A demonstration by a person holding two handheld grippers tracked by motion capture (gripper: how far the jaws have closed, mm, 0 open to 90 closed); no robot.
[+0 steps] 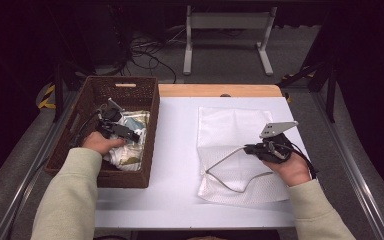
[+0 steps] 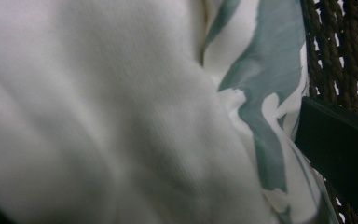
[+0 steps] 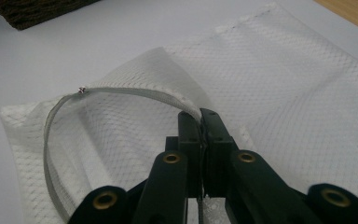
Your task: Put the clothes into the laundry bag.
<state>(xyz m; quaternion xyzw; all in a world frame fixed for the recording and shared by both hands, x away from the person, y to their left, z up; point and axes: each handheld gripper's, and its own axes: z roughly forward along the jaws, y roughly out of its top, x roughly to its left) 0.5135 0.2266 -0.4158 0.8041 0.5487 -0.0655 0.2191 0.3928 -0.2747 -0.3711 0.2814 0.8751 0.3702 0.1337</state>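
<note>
A white mesh laundry bag (image 1: pixel 240 125) lies flat on the white table at the right. My right gripper (image 1: pixel 248 148) is shut on the bag's grey zipper edge (image 3: pixel 121 91) and lifts it, so the mouth stands open in an arch. In the right gripper view the two jaws (image 3: pixel 200 116) meet on that edge. At the left, my left gripper (image 1: pixel 130 134) reaches down into the brown wicker basket (image 1: pixel 150 100), onto white cloth with teal patches (image 2: pixel 256 79). Its jaws stand wide apart with cloth bulging between them; one black jaw shows at the right of the left gripper view.
The basket sits at the table's left edge, partly overhanging it. Bare white tabletop (image 1: pixel 175 150) lies between the basket and the bag. A wooden strip (image 1: pixel 220 90) runs along the far edge. Beyond it are cables and a white frame (image 1: pixel 227 30) on the floor.
</note>
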